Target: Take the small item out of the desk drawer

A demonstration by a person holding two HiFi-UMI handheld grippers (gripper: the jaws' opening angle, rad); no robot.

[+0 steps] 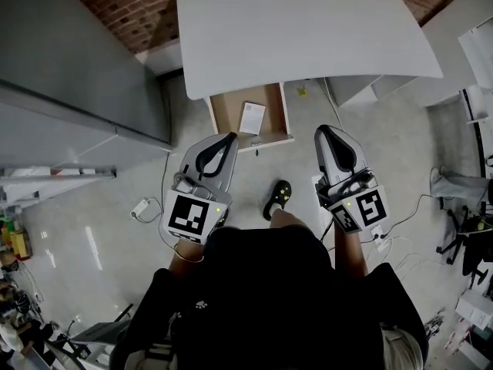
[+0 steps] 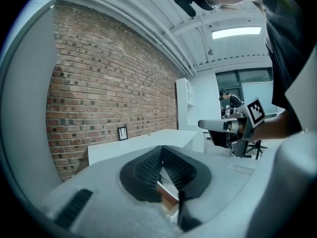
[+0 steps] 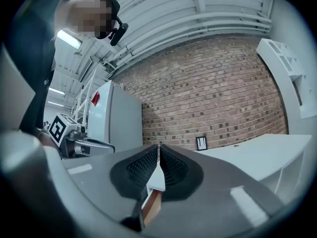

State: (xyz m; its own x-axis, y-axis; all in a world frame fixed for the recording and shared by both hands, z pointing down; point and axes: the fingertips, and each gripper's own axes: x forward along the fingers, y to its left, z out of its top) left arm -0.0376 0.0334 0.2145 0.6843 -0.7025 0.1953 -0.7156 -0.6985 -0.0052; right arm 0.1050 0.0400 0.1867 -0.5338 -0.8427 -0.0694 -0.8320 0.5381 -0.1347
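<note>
The wooden desk drawer [image 1: 222,119] stands pulled out from under the white desk [image 1: 300,29]. A small white flat item [image 1: 252,117] lies inside it. My left gripper [image 1: 229,139] hovers just in front of the drawer's left front corner, shut with nothing in it. My right gripper [image 1: 325,132] is held to the right of the drawer, also shut and empty. In the left gripper view the jaws [image 2: 161,155] meet at the tips, with the desk [image 2: 143,143] beyond. In the right gripper view the jaws [image 3: 158,150] are closed, and the drawer edge [image 3: 152,202] shows through the gap below them.
A grey cabinet [image 1: 69,68] stands to the left of the desk. White shelving [image 1: 462,45] is at the right. Cables and a power strip [image 1: 142,206] lie on the floor. My shoe [image 1: 277,197] is below the drawer. A brick wall [image 2: 109,83] runs behind the desk.
</note>
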